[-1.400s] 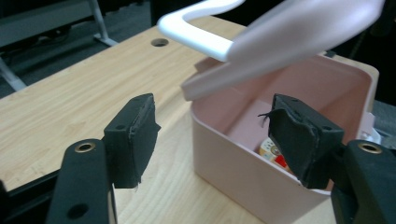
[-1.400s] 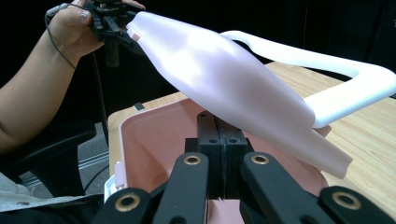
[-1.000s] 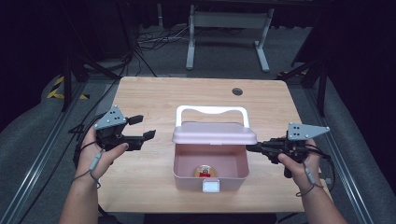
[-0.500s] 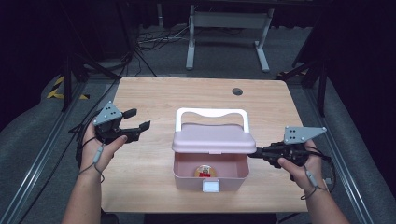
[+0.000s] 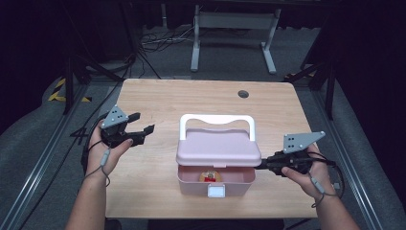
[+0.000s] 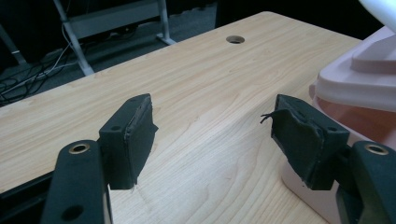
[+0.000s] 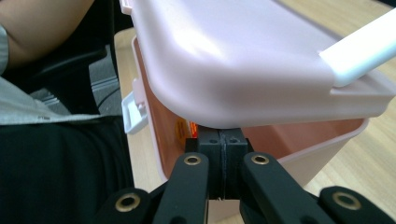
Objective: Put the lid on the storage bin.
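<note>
The bench (image 5: 158,100) is a rectangular top of pale wood grain with rounded corners, standing on a grey floor (image 5: 38,143). Near its far edge, right of centre, a small round cable hole (image 5: 243,94) is cut through it. A pink box (image 5: 215,179) with a white latch at its front sits directly on the bench, close to the near edge and slightly right of the middle.
</note>
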A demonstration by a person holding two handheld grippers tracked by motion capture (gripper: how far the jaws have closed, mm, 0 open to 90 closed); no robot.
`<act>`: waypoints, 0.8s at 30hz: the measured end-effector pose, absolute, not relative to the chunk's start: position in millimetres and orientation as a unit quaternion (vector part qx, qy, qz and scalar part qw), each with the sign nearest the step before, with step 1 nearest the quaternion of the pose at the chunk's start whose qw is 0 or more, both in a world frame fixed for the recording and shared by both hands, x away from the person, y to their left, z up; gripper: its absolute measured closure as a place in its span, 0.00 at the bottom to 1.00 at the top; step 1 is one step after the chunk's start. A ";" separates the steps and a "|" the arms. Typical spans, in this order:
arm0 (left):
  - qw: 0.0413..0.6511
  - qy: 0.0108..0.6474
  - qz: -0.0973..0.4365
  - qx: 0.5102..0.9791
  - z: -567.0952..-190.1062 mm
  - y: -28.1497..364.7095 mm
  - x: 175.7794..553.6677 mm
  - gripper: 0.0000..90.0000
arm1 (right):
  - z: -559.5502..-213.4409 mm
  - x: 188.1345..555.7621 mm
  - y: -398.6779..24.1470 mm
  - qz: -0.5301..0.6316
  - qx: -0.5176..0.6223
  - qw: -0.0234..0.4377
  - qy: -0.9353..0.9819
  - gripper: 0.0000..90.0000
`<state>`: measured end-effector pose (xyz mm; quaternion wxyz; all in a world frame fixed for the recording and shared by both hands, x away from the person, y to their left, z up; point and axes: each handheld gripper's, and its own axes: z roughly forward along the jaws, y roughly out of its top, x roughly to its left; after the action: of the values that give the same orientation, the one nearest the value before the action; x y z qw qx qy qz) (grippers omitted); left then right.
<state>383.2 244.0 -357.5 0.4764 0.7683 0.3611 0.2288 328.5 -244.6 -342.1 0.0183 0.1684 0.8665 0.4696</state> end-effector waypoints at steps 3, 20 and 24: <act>0.475 0.363 0.230 0.768 -358.4 244.5 383.8 0.34 | -343.2 328.7 -243.6 0.458 0.166 0.013 0.873 1.00; 0.465 0.365 0.224 0.775 -364.0 243.7 386.9 0.34 | -346.1 329.0 -242.5 0.422 0.162 -0.001 0.892 1.00; 0.464 0.366 0.222 0.775 -364.5 243.5 386.9 0.34 | -347.0 328.4 -241.4 0.411 0.162 -0.007 0.897 1.00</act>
<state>386.9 243.5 -364.5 0.4644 0.7753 0.3660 0.2221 328.4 -241.4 -347.0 -0.0074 0.1623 0.8969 0.4113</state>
